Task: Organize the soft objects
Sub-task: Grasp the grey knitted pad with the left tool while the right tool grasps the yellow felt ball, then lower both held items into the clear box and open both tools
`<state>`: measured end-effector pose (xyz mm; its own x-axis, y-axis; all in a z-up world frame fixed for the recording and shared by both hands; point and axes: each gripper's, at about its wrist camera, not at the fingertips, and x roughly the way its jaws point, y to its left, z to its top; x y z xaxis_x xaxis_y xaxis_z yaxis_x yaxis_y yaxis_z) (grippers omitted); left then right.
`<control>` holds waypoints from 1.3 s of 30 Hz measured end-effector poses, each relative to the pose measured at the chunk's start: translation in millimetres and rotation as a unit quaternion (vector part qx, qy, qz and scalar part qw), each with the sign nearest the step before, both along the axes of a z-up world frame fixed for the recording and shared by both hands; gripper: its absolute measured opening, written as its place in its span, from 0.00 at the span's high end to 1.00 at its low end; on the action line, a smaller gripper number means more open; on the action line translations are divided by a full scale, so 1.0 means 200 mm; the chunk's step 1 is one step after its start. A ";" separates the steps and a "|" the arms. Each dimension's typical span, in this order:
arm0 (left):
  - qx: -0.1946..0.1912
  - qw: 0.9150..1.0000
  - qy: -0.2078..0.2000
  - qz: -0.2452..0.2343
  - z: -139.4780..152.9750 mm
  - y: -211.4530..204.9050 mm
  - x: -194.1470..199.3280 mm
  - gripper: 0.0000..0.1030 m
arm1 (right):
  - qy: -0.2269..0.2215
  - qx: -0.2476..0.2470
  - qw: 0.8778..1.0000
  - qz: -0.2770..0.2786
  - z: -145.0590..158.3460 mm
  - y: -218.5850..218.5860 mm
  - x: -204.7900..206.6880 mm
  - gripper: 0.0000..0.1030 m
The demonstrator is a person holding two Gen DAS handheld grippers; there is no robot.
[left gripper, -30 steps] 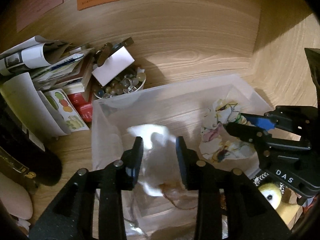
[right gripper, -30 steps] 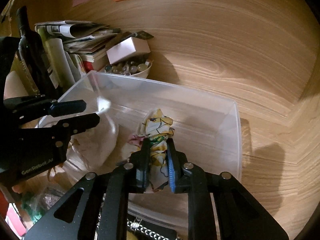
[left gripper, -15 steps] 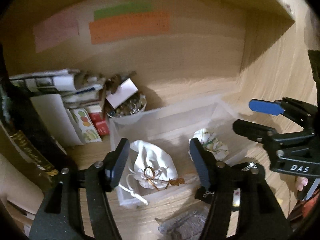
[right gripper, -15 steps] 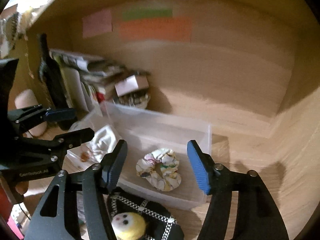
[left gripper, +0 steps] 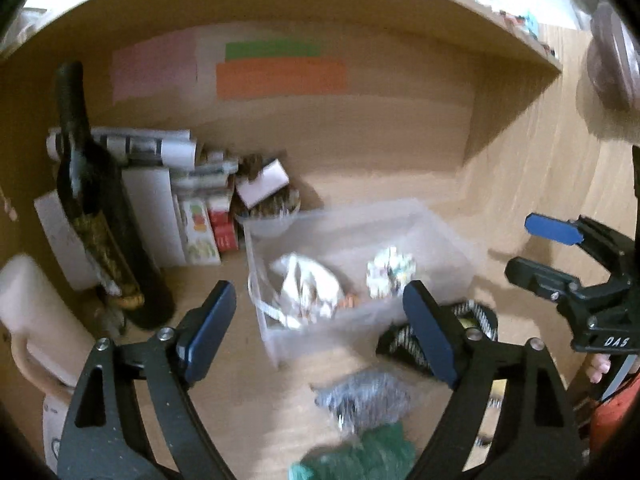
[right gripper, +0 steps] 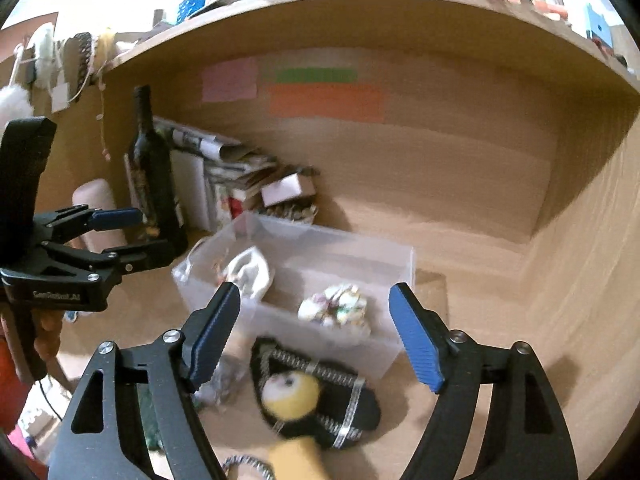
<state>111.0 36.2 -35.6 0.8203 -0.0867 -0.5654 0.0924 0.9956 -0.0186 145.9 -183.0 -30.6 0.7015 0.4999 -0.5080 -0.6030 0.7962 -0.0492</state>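
Observation:
A clear plastic bin (left gripper: 440,236) (right gripper: 360,248) stands on the wooden desk. Inside lie a white drawstring pouch (left gripper: 308,288) (right gripper: 252,268) on the left and a patterned scrunchie (left gripper: 390,272) (right gripper: 336,308) on the right. My left gripper (left gripper: 320,328) is open and empty, pulled back above the desk in front of the bin; it also shows in the right wrist view (right gripper: 120,236). My right gripper (right gripper: 312,336) is open and empty, above and in front of the bin; it also shows in the left wrist view (left gripper: 536,252). A yellow plush toy (right gripper: 292,396) lies on a black-and-white cloth (right gripper: 352,400) before the bin.
A dark wine bottle (left gripper: 100,220) (right gripper: 154,172) stands left of the bin, beside stacked papers and boxes (left gripper: 168,184). A bowl of small items (left gripper: 276,204) sits behind the bin. A grey mesh item (left gripper: 364,396) and a green cloth (left gripper: 360,456) lie in front.
Both grippers opened, releasing the white pouch and the scrunchie into the bin, then drew back and up away from it.

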 end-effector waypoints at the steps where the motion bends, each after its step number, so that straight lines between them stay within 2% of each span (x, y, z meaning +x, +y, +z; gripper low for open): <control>1: 0.000 1.000 0.009 0.000 -0.03 0.00 -0.02 0.17 | 0.005 -0.002 1.000 0.000 -0.03 0.00 -0.01 0.28; 10: -0.008 0.995 0.100 -0.022 -0.34 -0.06 -0.01 0.17 | 0.087 -0.019 0.996 0.003 -0.29 0.02 0.00 0.28; 16: -0.020 0.990 0.133 -0.040 -0.46 -0.10 0.02 0.17 | 0.116 -0.028 0.993 0.004 -0.38 0.03 0.04 0.28; 18: -0.026 0.988 0.147 -0.046 -0.50 -0.11 0.04 0.17 | 0.120 -0.029 0.992 0.005 -0.39 0.03 0.05 0.32; 19: -0.027 0.987 0.152 -0.047 -0.51 -0.11 0.05 0.17 | 0.124 -0.031 0.992 0.007 -0.40 0.04 0.06 0.37; 20: -0.028 0.986 0.155 -0.046 -0.53 -0.11 0.06 0.22 | 0.128 -0.033 0.991 0.009 -0.41 0.05 0.07 0.43; 25: -0.035 0.986 0.155 -0.052 -0.55 -0.11 0.06 0.38 | 0.133 -0.049 0.990 0.018 -0.45 0.08 0.06 0.58; 31: -0.044 0.987 0.147 -0.047 -0.52 -0.08 0.04 0.67 | 0.131 -0.031 0.991 0.015 -0.44 0.03 0.06 0.61; 34: -0.044 0.989 0.138 -0.040 -0.49 -0.06 0.03 0.71 | 0.125 -0.018 0.992 0.012 -0.41 0.00 0.06 0.61; 39: -0.047 0.992 0.110 -0.036 -0.38 -0.04 0.00 0.72 | 0.105 0.002 0.994 0.005 -0.32 -0.04 0.05 0.61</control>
<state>110.8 27.9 -112.0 0.6681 -0.2011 -0.7164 0.1469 0.9795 -0.1379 156.5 -190.5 -95.2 0.5745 0.5095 -0.6406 -0.6082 0.7895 0.0825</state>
